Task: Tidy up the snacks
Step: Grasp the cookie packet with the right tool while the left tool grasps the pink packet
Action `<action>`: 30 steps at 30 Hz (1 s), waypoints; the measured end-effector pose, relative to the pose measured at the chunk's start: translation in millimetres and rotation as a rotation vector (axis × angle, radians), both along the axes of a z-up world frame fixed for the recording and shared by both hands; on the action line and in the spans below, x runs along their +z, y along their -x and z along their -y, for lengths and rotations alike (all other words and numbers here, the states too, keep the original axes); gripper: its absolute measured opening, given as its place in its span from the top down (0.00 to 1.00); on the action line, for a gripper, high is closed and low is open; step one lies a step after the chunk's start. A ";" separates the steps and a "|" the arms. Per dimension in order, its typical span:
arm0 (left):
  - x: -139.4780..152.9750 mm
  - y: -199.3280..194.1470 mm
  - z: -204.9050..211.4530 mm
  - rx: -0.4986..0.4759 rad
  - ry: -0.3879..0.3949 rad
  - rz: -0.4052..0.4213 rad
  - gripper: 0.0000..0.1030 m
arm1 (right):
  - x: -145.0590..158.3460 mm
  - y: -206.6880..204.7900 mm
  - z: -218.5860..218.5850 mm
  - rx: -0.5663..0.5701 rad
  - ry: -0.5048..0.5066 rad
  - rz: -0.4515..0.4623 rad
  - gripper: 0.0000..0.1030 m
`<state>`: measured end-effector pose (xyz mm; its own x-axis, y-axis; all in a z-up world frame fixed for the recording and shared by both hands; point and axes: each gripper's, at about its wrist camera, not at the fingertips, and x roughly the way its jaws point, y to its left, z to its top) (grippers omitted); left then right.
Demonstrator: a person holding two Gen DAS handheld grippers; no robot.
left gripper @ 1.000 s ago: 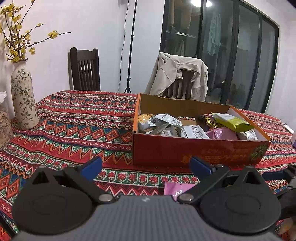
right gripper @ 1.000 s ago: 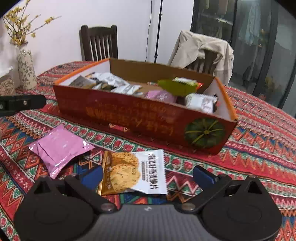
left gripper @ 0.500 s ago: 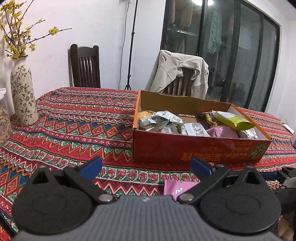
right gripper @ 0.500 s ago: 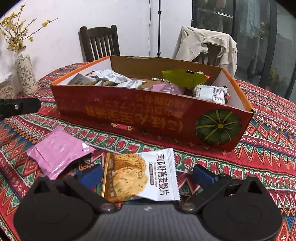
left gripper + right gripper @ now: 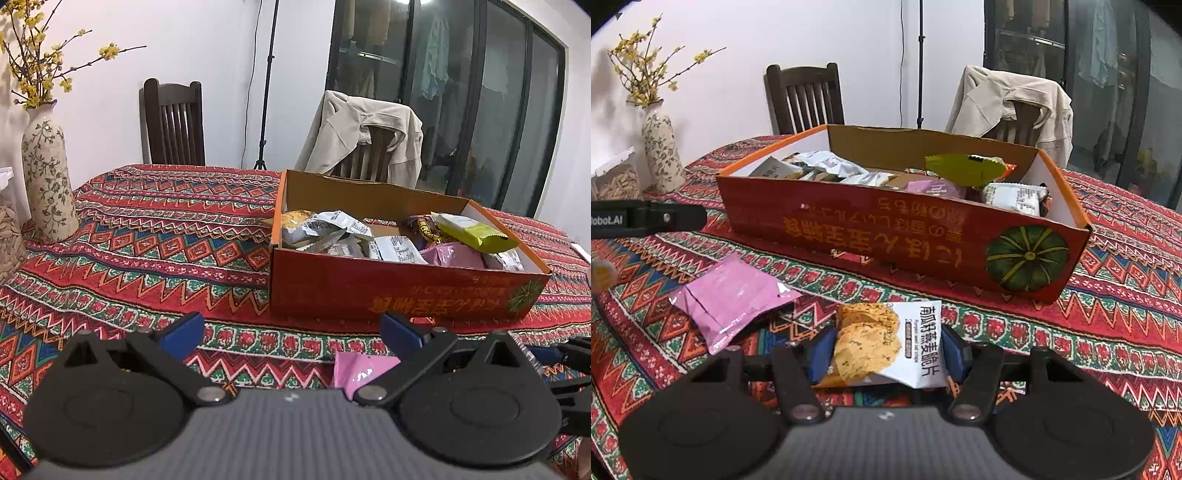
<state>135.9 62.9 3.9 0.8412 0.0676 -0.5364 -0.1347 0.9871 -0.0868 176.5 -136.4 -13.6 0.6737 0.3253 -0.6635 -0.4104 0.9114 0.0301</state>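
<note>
A red cardboard box (image 5: 399, 295) holding several snack packets stands on the patterned tablecloth; it also shows in the right wrist view (image 5: 886, 236). My right gripper (image 5: 886, 354) is shut on a white oat-crisp packet (image 5: 882, 343), its blue pads pressing both sides. A pink packet (image 5: 731, 299) lies on the cloth to its left, and also shows in the left wrist view (image 5: 364, 369) just ahead of my right finger. My left gripper (image 5: 291, 330) is open and empty, in front of the box.
A flowered vase (image 5: 46, 177) with yellow blossoms stands at the far left. Two wooden chairs (image 5: 173, 122) stand behind the table, one draped with a beige jacket (image 5: 362, 136). A clear jar (image 5: 615, 177) sits by the vase.
My right gripper has closed its fingers on the oat-crisp packet, which now sits pinched between the pads. The left gripper has stayed nearly still and open.
</note>
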 end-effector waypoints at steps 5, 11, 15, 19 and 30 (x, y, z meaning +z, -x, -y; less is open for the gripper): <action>-1.7 -1.4 1.1 -0.005 -0.002 -0.006 0.00 | 10.0 6.9 10.3 -0.046 -0.033 0.070 0.44; -5.5 -7.3 5.2 -0.013 0.005 -0.035 0.00 | 20.9 10.1 28.2 -0.110 -0.083 0.116 0.43; -5.4 -12.4 13.3 -0.039 0.019 -0.089 0.00 | 21.7 8.8 36.8 -0.136 -0.101 0.111 0.43; -5.4 -12.0 32.4 -0.097 -0.005 -0.120 0.00 | 22.3 8.0 40.4 -0.146 -0.114 0.112 0.43; -18.5 -19.4 72.5 -0.192 -0.075 -0.202 0.00 | 23.1 14.8 39.9 -0.135 -0.129 0.122 0.43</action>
<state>155.2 -9.6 -14.6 0.7188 -0.0367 -0.6943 0.0479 0.9988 -0.0031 161.8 -176.2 9.5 0.7895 0.3036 -0.5334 -0.2924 0.9502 0.1080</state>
